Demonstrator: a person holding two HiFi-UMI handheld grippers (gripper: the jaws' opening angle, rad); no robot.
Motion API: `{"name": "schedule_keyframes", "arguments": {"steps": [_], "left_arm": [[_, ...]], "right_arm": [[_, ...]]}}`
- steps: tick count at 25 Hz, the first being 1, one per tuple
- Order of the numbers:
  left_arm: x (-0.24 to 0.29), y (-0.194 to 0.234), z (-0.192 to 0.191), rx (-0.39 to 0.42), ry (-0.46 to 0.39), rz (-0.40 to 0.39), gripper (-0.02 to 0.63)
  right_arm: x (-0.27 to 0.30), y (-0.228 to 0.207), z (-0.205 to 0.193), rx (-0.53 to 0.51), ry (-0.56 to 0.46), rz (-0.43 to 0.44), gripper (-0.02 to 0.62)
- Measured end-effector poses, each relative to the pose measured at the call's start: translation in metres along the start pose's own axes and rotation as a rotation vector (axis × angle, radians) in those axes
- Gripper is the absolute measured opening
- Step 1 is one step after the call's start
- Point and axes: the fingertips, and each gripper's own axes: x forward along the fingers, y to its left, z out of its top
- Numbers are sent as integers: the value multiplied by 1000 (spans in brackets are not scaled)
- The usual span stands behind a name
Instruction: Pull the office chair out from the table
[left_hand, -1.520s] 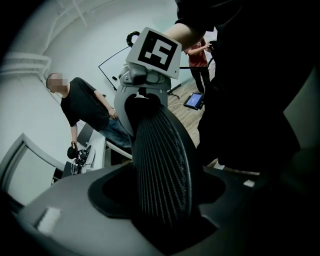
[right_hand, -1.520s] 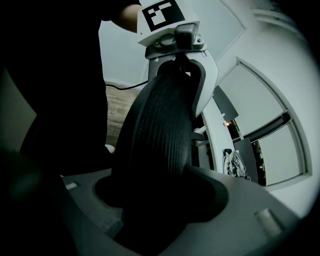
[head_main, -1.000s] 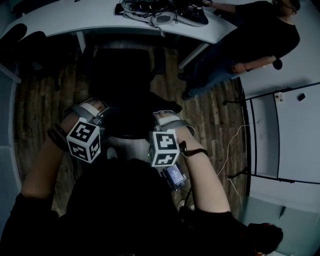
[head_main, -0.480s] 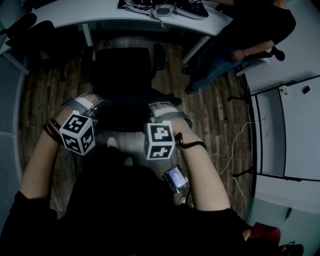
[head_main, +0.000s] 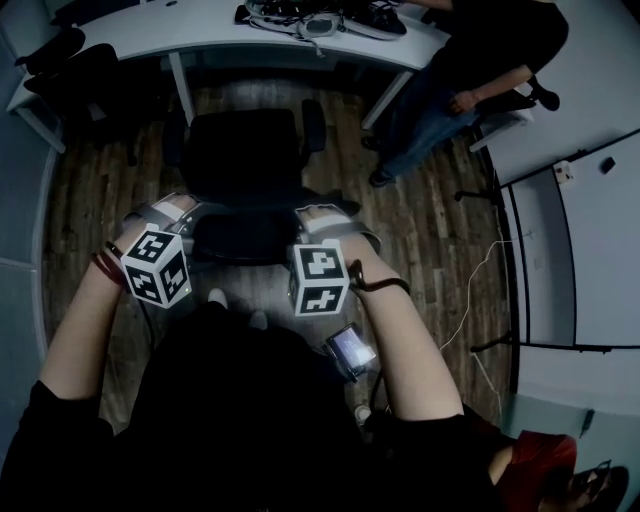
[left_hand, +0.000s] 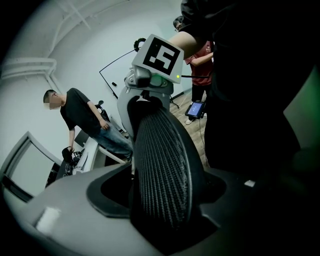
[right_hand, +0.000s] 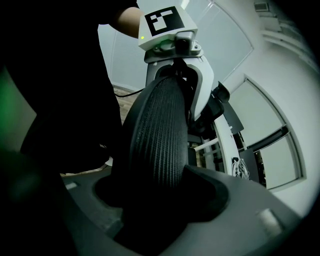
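A black office chair (head_main: 245, 150) with a woven mesh backrest (head_main: 245, 238) stands on the dark wood-plank floor (head_main: 430, 230). It is in front of the long white curved table (head_main: 150, 30), and its seat is clear of the table's edge, with a strip of floor showing between them. Its 2 armrests flank the seat, and the backrest faces the person holding the grippers. The grey left gripper (head_main: 178, 212) sits on the top edge of the backrest toward its left end. In the left gripper view the ribbed mesh (left_hand: 165, 170) fills the gap between the 2 jaws, which are clenched on it. The grey right gripper (head_main: 325, 220) grasps the same top edge toward its right end. The right gripper view shows the mesh edge (right_hand: 157, 135) wedged between its jaws in the same way. Each gripper carries a white cube with black square markers, the left one (head_main: 157, 267) and the right one (head_main: 320, 277) both lying just behind the jaws in the head view. A small device with a lit screen (head_main: 350, 350) hangs beside the right forearm. On the table lies a tangle of cables and dark gear (head_main: 320, 18). A second person in a black shirt and blue jeans (head_main: 460, 80) stands at the table's right end, well apart from the chair. White wall panels (head_main: 580, 250) run along the right side of the room.
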Motion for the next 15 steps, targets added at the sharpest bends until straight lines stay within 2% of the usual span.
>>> {"name": "schedule_keyframes", "arguments": {"steps": [7,10,13,14,15], "left_arm": [[-8,-7,12,-13,-31,20,345],[-20,-11,21,-58,-75,-1,379],[-58,-11,40,-175,-209,-15,376],[-77,-6,50,-223,-277,4,346],[-98,5,60,-287,-351,50,277]], "right_arm": [[-11,10,3,-7,8,-9,293],[-33,17,10,45,-29,23,298],[-86,7,29,207,-192,8,298],[-108,-2,36,275,-274,-31,298],[-131,-14,41,349,-370,-84,293]]}}
